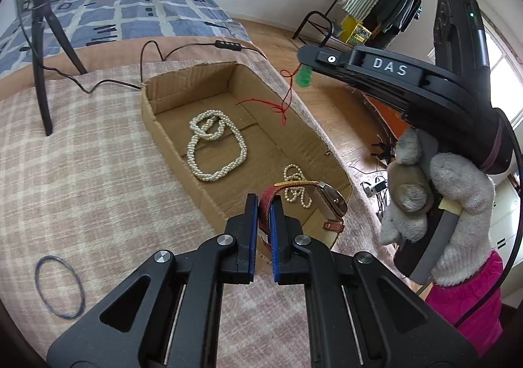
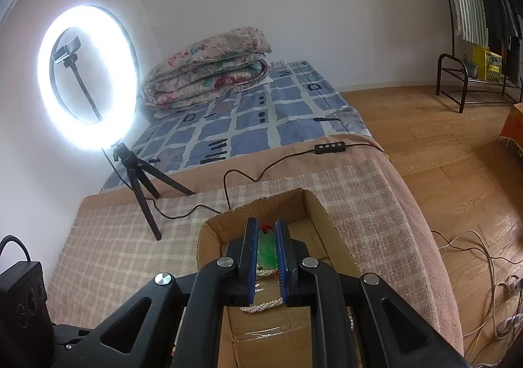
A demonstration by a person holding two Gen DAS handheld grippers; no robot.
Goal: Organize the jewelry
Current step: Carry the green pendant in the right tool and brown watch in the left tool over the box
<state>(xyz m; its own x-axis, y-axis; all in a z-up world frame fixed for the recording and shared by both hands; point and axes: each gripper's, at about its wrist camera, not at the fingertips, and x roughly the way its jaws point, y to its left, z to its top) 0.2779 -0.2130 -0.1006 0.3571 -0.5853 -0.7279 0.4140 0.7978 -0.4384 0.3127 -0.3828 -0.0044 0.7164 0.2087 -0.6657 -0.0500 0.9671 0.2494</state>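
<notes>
My left gripper [image 1: 264,201] is shut on the red strap of a wristwatch [image 1: 330,201] and holds it over the near end of an open cardboard box [image 1: 150,113]. A large pearl necklace [image 1: 212,145] and a smaller pearl strand [image 1: 295,188] lie inside the box. My right gripper [image 2: 265,227] is shut on a green pendant [image 2: 266,253] with a red cord [image 1: 284,96] that hangs into the box. It hovers above the box's far right side. In the left wrist view the pendant [image 1: 304,75] shows at the right gripper's tip.
The box stands on a checked blanket [image 1: 81,172] over a bench. A thin blue bangle [image 1: 59,284] lies on the blanket at the left. A ring light's tripod [image 2: 143,185] and its cable [image 2: 261,172] stand behind the box. The blanket's right edge drops to the wooden floor [image 2: 441,145].
</notes>
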